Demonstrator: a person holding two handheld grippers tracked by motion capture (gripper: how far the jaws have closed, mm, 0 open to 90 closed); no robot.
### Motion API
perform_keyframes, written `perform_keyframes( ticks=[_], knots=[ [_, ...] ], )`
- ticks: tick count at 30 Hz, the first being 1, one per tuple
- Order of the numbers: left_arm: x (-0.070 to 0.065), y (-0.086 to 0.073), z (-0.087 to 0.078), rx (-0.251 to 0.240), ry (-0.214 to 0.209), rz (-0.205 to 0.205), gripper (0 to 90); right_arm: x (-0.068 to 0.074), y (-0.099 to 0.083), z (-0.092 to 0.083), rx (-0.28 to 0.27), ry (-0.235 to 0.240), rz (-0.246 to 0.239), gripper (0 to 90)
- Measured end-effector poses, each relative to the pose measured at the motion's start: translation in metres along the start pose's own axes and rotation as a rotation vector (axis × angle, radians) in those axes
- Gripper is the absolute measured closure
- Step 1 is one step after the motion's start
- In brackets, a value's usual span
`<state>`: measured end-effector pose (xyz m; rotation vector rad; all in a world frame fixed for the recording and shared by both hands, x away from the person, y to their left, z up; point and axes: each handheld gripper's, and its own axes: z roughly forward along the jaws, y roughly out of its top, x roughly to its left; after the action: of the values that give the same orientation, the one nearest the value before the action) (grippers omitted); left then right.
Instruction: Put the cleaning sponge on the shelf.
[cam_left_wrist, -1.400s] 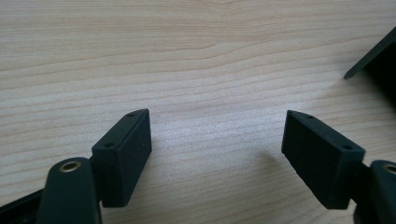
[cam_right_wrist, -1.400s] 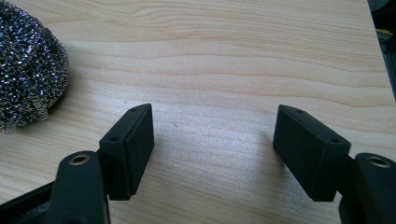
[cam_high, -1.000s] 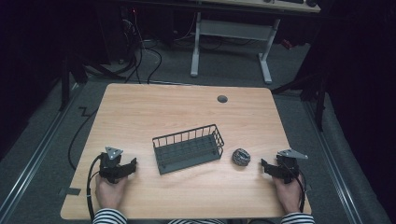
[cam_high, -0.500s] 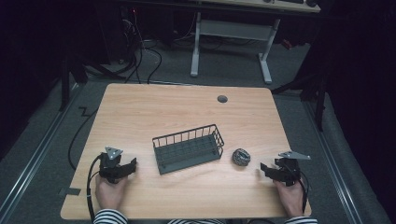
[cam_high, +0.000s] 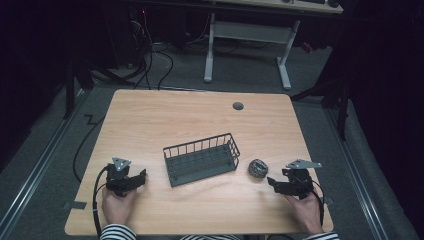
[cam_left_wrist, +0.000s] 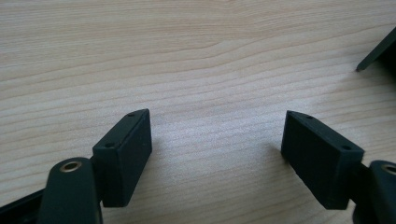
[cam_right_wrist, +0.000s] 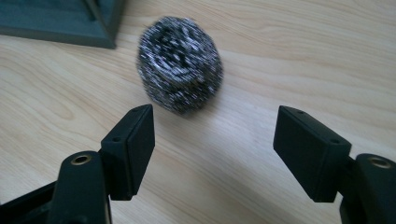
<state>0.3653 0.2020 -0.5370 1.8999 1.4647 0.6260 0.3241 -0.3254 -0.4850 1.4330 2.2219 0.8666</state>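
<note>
The steel wool scourer (cam_right_wrist: 180, 70) lies on the wooden table (cam_high: 150, 115), just beside the right end of the wire basket (cam_high: 202, 159) and just ahead of the right gripper (cam_high: 274, 183). That gripper's jaws stand wide apart with nothing between them; in its own view the scourer is blurred and the basket is cut off at the top edge. The left gripper (cam_left_wrist: 217, 140), near the table's front left, is also spread open over bare wood, a dark basket corner clipped at the frame's right.
</note>
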Motion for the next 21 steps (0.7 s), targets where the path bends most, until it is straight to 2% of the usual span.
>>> perform_keyframes(
  ticks=[7,12,21],
  knots=[
    [0.000,0.000,0.000,0.002,0.000,0.001,24.9,0.013,0.022,0.011,0.045,0.013,-0.067,29.1],
    [0.000,0.000,0.000,0.000,0.000,-0.001,24.9,0.015,0.033,0.017,0.078,0.023,-0.069,28.8],
    [0.000,0.000,0.000,0.000,-0.002,0.000,24.6,0.018,0.052,0.035,0.176,0.030,-0.087,27.5]
  ],
)
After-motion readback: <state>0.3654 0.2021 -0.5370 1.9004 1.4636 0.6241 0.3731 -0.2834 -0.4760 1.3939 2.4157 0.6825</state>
